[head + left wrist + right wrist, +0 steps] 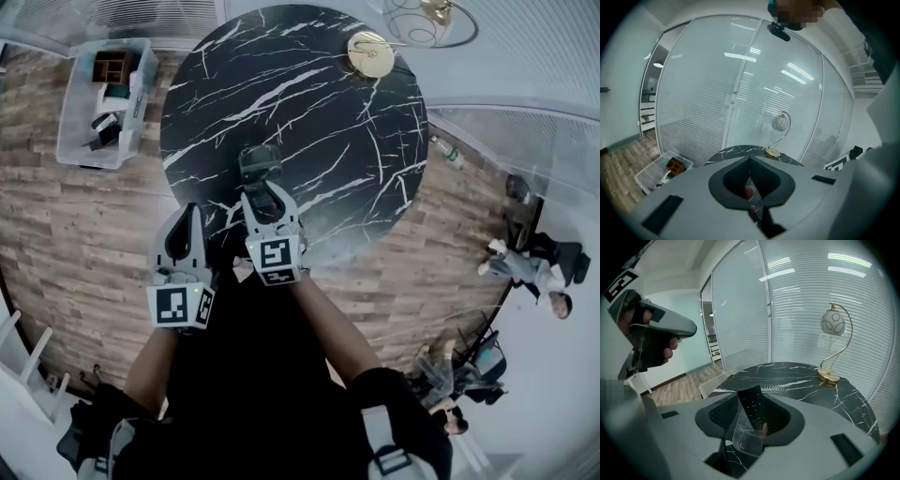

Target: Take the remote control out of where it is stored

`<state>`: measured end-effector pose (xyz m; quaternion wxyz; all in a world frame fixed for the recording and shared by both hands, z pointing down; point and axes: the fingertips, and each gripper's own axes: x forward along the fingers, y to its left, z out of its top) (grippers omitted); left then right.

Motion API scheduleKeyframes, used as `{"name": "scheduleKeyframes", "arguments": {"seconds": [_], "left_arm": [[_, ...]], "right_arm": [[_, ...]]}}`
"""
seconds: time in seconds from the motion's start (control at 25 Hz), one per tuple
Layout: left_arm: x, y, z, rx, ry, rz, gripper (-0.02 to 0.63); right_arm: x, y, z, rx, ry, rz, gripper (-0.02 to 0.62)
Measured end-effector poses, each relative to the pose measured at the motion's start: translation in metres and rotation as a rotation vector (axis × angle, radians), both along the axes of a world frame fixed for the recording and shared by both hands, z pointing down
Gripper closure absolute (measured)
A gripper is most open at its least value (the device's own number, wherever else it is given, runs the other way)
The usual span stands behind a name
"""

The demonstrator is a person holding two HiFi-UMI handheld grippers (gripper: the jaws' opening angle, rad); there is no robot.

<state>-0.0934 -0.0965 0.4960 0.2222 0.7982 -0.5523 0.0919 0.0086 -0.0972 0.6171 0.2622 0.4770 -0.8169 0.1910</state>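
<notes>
The round marble table [309, 122] is taking up most of the floor in front of the person, and its near edge is where everything is happening. Behind it a glass wall with blinds [801, 310] is closing off the room. A clear bin [80, 141] of odds and ends is sitting on the wood floor to the left, well apart from the table. A lamp [834, 348] with a gold base is standing at the table's far side. Neither one is getting in the way.

The left gripper [186, 220] is hanging off the table's edge with its jaws together and nothing showing between them. The right gripper [265, 192] is reaching over the table with its jaws standing apart. They are bracketing the remote [752, 408] without pressing on it.

The remote is standing tilted near the table's near edge, just ahead of the right gripper. Its lower end is sitting in a clear holder [747, 439]. I'm guessing it is light, stiff and rather slick, being a slim black plastic bar, so a light pinch may let it slide. The bare upper half, above the holder's rim, is looking like the place to grip, across its narrow sides.

The holder itself is the one obstacle. It is looking thin and light, so it may well lift along with the remote unless the pull is going straight along the remote's length.
</notes>
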Motion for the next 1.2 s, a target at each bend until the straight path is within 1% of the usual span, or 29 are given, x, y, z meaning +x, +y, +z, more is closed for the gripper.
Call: {"name": "scheduleKeyframes", "arguments": {"seconds": [0.36, 0.96, 1.2], "left_arm": [[-0.003, -0.003, 0.003, -0.011, 0.0, -0.009, 0.598], [-0.008, -0.001, 0.011, -0.036, -0.01, -0.022, 0.598], [-0.011, 0.001, 0.013, -0.042, -0.011, -0.028, 0.598]], "right_arm": [[-0.005, -0.009, 0.016, -0.015, 0.052, -0.055, 0.417], [-0.015, -0.01, 0.033, -0.008, 0.106, -0.121, 0.394], [-0.016, -0.013, 0.037, -0.005, 0.126, -0.127, 0.394]]}}
